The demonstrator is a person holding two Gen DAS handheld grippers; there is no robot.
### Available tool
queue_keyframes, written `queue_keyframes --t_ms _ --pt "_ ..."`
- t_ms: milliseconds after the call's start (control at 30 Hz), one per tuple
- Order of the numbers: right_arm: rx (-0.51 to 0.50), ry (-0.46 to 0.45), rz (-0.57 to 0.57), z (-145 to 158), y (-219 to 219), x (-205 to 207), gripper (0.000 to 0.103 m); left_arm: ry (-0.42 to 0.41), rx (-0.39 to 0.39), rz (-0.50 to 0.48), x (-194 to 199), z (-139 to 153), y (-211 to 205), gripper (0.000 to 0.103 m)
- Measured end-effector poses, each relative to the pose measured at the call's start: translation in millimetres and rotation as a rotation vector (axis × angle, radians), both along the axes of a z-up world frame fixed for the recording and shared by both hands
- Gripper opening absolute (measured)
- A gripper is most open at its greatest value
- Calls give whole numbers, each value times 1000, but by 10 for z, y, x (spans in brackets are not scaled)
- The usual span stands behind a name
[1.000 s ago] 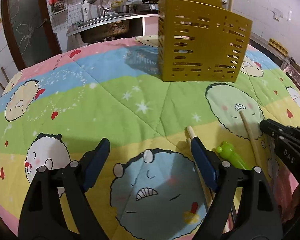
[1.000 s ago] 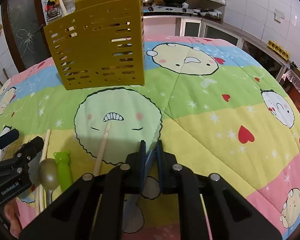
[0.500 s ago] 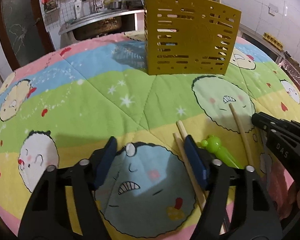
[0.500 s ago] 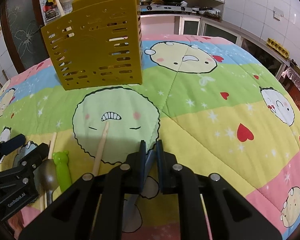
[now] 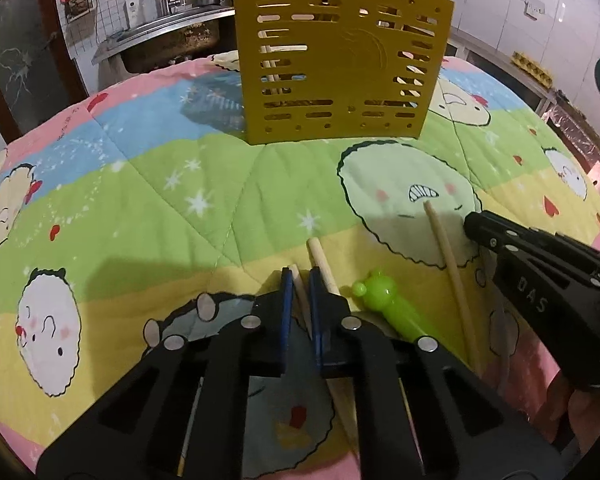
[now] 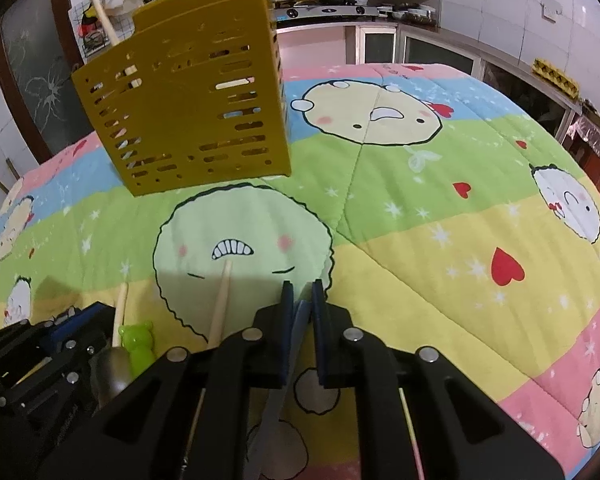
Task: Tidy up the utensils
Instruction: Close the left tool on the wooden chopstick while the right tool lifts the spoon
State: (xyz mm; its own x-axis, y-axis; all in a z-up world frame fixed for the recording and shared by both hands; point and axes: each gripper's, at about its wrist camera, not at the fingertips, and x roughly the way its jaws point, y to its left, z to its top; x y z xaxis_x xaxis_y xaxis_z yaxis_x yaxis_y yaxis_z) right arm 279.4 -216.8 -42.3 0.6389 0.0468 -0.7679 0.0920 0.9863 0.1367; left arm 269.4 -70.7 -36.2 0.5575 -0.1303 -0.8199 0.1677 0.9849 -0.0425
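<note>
Home kitchen: stove [image 6: 332,10], sink [image 5: 168,40].

a cartoon-print quilt [image 5: 148,184] covers the table, with a steel sink [image 5: 168,38] and stove [image 6: 328,10] behind.

A quilted cartoon-print blanket [image 5: 148,184] in pink, blue, green and yellow bands covers the surface. Ahead of both grippers a slotted yellow utensil holder [image 5: 340,76] stands upright on it. Close in lie wooden chopsticks [image 5: 450,268], a green frog-topped handle [image 5: 384,300] and a metal spoon [image 6: 110,372], all resting flat on the fabric.
</note>
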Motion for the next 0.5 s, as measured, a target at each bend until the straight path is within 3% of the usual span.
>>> queue_keyframes --t_ms 233,500 --pt "-2 -38 -4 122 -27 16 9 -31 -3 18 82 105 42 5" --pt "-10 -121 -16 422 -105 31 8 -146 -27 31 155 524 137 4"
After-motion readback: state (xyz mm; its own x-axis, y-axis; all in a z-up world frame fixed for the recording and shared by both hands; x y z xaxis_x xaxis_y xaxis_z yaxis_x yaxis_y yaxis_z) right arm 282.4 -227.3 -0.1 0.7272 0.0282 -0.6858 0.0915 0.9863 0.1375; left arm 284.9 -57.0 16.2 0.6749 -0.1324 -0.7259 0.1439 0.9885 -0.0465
